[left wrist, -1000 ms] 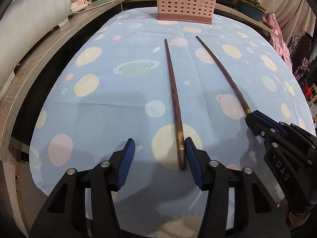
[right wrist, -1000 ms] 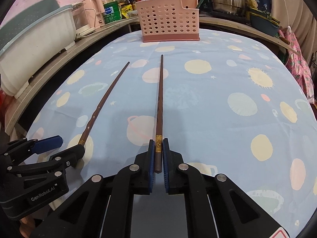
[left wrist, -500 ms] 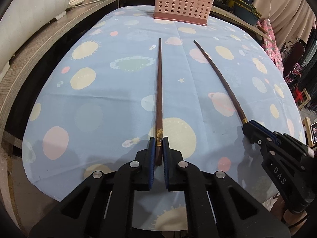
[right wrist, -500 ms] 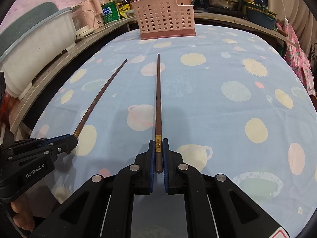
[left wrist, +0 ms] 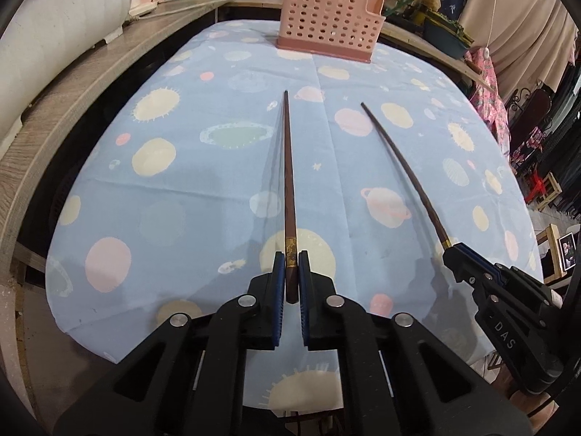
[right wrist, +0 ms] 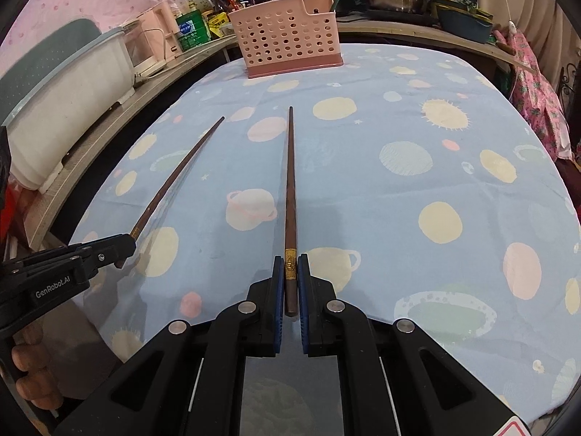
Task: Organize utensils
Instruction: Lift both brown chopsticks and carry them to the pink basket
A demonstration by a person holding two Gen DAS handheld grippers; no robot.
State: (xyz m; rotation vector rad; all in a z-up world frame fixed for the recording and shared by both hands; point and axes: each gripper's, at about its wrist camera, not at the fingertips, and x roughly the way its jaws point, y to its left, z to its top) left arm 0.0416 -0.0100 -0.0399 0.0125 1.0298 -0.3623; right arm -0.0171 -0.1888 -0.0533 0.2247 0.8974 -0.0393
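Grippers left [left wrist: 289,276] and right [right wrist: 289,276] each clamp one brown chopstick's thick end above the tablecloth.

Dark wood chopsticks [left wrist: 288,189], gilt bands; perforated pink plastic basket [left wrist: 328,23]; matt printed cotton tablecloth [left wrist: 203,196].

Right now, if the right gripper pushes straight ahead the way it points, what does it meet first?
Most likely the blue tablecloth: the right gripper, shut on a chopstick, aims downward, so the chopstick's tip would touch first. The pink basket stands further along; depth is uncertain.
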